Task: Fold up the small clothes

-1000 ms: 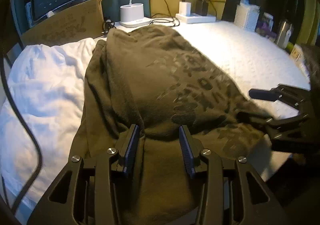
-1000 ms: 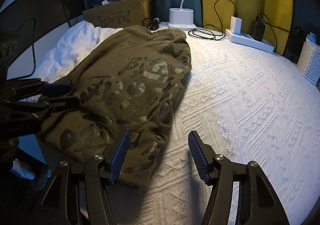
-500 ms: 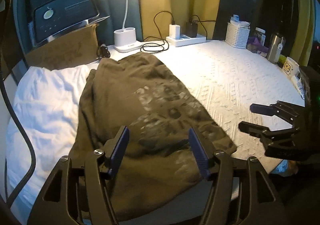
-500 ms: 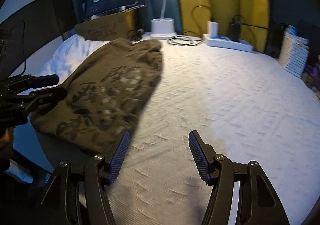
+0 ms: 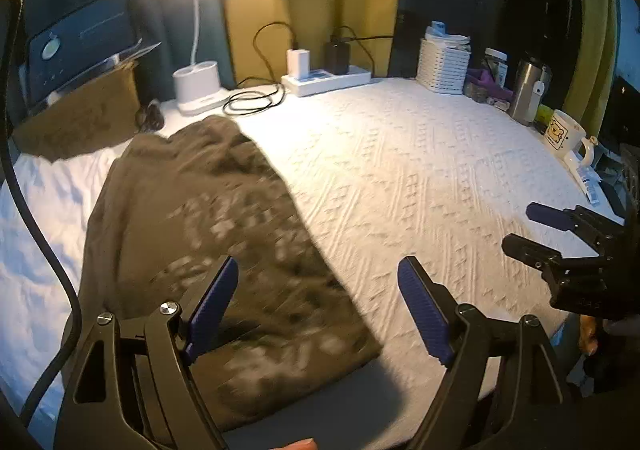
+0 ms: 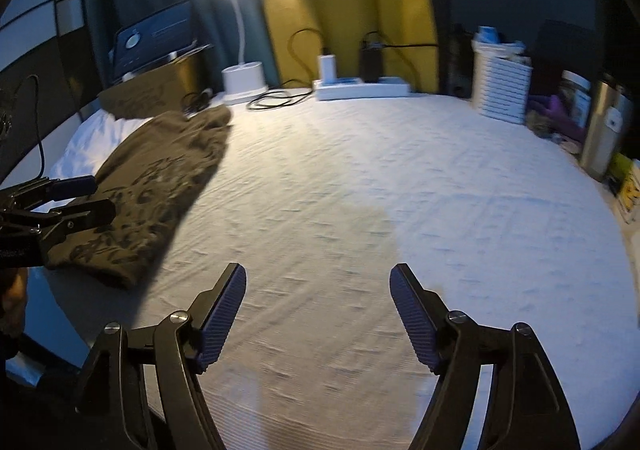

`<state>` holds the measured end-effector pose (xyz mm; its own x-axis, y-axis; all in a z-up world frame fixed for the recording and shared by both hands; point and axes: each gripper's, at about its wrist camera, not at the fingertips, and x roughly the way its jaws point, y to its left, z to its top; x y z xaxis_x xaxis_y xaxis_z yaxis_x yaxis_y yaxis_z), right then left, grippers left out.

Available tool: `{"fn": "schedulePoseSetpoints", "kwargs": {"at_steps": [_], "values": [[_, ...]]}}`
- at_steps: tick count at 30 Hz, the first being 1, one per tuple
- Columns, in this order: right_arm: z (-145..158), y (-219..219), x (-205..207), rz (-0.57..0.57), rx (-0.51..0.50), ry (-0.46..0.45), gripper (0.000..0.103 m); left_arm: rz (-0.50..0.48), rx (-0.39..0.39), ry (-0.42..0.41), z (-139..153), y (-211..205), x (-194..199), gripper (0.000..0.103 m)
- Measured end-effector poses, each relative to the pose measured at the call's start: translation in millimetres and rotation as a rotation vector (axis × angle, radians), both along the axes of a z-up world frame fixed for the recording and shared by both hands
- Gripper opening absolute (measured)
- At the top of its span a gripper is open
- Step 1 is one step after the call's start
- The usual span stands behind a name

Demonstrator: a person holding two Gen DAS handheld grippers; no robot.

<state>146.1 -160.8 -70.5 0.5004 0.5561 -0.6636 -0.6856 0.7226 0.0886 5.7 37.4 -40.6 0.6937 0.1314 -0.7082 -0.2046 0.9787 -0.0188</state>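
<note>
Both tongs have released the garment and drawn back since a second ago: then the left tongs (image 5: 318, 282) sat narrowed on a fold of cloth, and now they stand spread wide above its near edge, touching nothing. The right tongs (image 6: 318, 290) are likewise spread and empty, hovering over bare white bedspread (image 6: 400, 190), well apart from the garment.

Olive-brown printed garment (image 5: 208, 234): lies folded lengthwise on the left part of the bed, running from the near edge towards the lamp base (image 5: 198, 88). Its printed face is up; motion blur obscures the pattern in the left wrist view. Its left side overlaps the plain white quilt (image 5: 36, 210); its right side rests on the textured bedspread.

From the right wrist view the garment (image 6: 152, 186) is at far left, with the left tongs' tips (image 6: 80, 198) just above its near corner.

Along the far edge stand a power strip (image 5: 326, 80) with chargers plugged in, a white slatted basket (image 5: 442, 64), a steel flask (image 5: 528, 90) and a mug (image 5: 564, 132). Lamp lit.
</note>
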Motion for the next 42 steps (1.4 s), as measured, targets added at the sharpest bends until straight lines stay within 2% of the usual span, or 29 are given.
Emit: {"fn": "schedulePoseSetpoints", "kwargs": {"at_steps": [8, 19, 26, 37, 42], "values": [[14.1, -37.9, 16.2, -0.092, -0.009, -0.039, 0.077, -0.042, 0.004, -0.091, 19.6, -32.0, 20.8, 0.083], [68.7, -69.5, 12.8, -0.151, 0.033, -0.173, 0.078, -0.055, 0.033, -0.189, 57.6, -46.9, 19.5, 0.084], [97.1, -70.8, 1.5, -0.145, 0.063, -0.233, 0.078, -0.062, 0.068, -0.269, 89.1, -51.7, 6.3, 0.085], [139.6, -64.3, -31.2, -0.116, 0.100, -0.335, 0.084, -0.055, 0.096, -0.372, 120.1, -52.8, -20.2, 0.085], [156.4, -60.1, -41.5, -0.113, 0.121, -0.359, 0.086, -0.025, 0.118, -0.407, 131.4, -47.4, -33.6, 0.091]]}}
